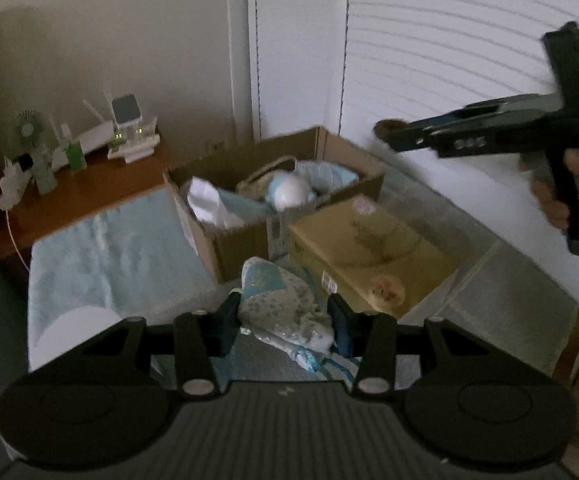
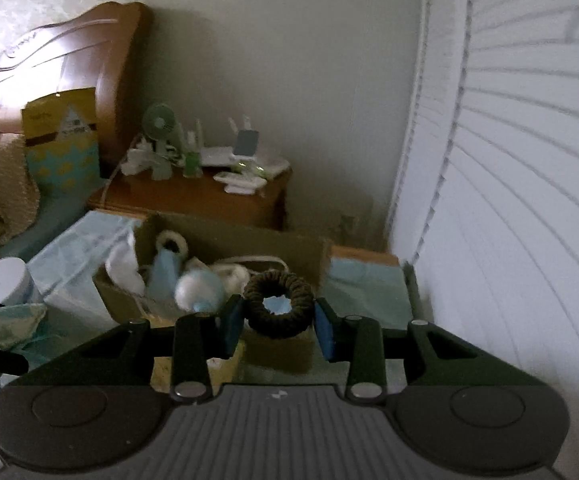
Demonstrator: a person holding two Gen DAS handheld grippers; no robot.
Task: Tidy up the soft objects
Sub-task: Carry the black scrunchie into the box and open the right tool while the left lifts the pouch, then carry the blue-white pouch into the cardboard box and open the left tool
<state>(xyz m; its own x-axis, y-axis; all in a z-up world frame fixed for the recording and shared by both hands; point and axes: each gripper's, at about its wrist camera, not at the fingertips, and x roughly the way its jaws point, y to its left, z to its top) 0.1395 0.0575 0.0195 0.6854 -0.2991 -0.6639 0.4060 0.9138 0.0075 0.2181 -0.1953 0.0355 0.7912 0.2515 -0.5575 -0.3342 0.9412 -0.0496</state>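
My left gripper point(image 1: 285, 316) is shut on a light blue patterned cloth bundle point(image 1: 285, 300), held just in front of the open cardboard box point(image 1: 241, 236). The box holds several soft items, among them a white-and-blue ball point(image 1: 289, 192). My right gripper point(image 2: 279, 320) is shut on a dark brown scrunchie ring point(image 2: 279, 304), held above the box's near right part point(image 2: 281, 248). In the left wrist view the right gripper point(image 1: 387, 130) hangs high over the box's right corner. The cloth bundle also shows at the left edge of the right wrist view point(image 2: 9, 320).
A closed yellow carton point(image 1: 369, 248) lies right of the open box. A wooden nightstand point(image 2: 193, 196) with a small fan point(image 2: 159, 122) and a router point(image 2: 245, 148) stands behind. White blinds point(image 2: 509, 200) fill the right. A bed with a wooden headboard point(image 2: 69, 56) is at the left.
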